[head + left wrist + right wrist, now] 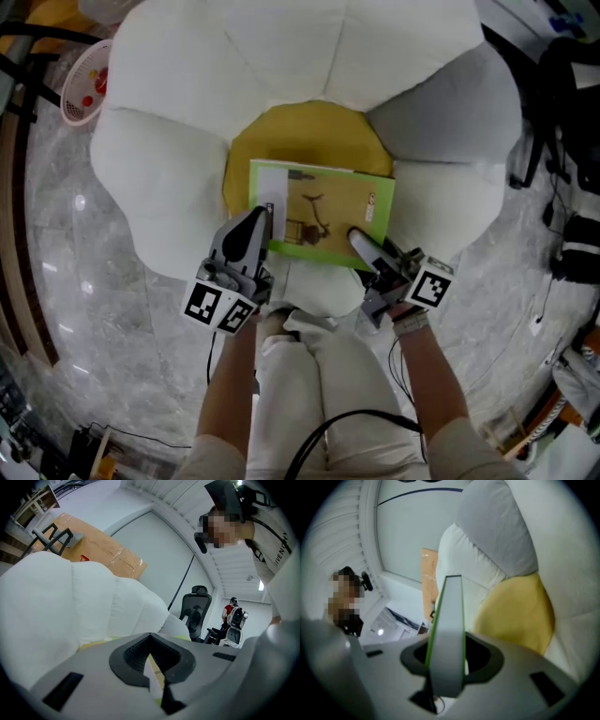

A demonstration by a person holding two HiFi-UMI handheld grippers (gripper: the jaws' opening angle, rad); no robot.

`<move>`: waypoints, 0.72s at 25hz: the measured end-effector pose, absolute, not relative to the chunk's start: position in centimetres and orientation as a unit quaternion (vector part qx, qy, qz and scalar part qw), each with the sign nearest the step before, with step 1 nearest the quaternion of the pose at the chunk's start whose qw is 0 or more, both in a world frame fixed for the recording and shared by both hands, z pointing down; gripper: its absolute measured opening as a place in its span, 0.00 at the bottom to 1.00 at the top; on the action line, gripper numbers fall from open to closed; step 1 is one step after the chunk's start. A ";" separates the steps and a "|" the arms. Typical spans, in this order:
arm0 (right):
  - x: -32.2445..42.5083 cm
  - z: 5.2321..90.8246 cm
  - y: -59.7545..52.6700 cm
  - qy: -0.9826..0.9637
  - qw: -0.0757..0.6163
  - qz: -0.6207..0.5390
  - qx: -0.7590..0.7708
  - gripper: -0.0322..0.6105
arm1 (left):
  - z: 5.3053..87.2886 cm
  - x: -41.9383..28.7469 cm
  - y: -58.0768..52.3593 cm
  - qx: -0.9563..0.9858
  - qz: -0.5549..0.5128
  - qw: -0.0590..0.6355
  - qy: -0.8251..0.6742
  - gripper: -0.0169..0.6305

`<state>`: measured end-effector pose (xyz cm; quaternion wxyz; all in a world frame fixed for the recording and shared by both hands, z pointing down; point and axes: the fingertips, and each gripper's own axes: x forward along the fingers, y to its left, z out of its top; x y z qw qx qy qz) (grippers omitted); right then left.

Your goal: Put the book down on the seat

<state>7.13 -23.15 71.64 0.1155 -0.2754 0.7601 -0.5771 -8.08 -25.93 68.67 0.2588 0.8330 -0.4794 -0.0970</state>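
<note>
Left gripper (266, 216), right gripper (357, 238) — two — clamp one book (330, 208) over one seat (309, 131).

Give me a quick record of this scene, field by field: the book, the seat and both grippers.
book: green cover up, over the yellow cushion; whether it touches it is unclear
seat: white, petal-shaped, yellow cushion in the middle
left gripper: shut on the book's near left corner
right gripper: shut on the book's near right edge
</note>
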 end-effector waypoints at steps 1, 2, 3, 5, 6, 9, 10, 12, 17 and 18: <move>7.1 71.9 -23.3 0.759 0.115 -0.578 -0.276 0.28 | 68.9 -8.0 -26.0 0.833 -0.097 0.259 -0.480 0.06; 7.0 72.1 -23.5 0.759 0.114 -0.579 -0.276 0.28 | 69.1 -8.0 -26.1 0.832 -0.098 0.260 -0.480 0.06; 7.0 72.2 -23.7 0.759 0.112 -0.578 -0.277 0.28 | 69.3 -8.0 -26.1 0.832 -0.097 0.260 -0.481 0.06; 6.9 72.5 -24.2 0.762 0.106 -0.574 -0.281 0.28 | 69.6 -8.0 -26.2 0.831 -0.097 0.261 -0.481 0.06; 6.9 72.6 -24.3 0.763 0.104 -0.573 -0.282 0.28 | 69.7 -8.0 -26.1 0.831 -0.097 0.261 -0.482 0.06; 6.8 72.9 -24.5 0.761 0.104 -0.576 -0.281 0.28 | 70.1 -8.1 -25.6 0.828 -0.096 0.262 -0.487 0.06; 6.7 73.1 -24.9 0.761 0.100 -0.576 -0.281 0.28 | 70.3 -8.1 -25.8 0.827 -0.096 0.262 -0.488 0.06; 6.5 73.8 -25.8 0.760 0.089 -0.579 -0.282 0.28 | 70.6 -8.2 -26.4 0.826 -0.096 0.263 -0.489 0.06; 6.1 75.0 -26.6 0.756 0.082 -0.586 -0.278 0.28 | 71.1 -8.0 -26.5 0.826 -0.096 0.265 -0.488 0.06; 6.1 75.1 -26.8 0.756 0.084 -0.587 -0.278 0.28 | 71.2 -8.0 -26.5 0.826 -0.095 0.265 -0.488 0.06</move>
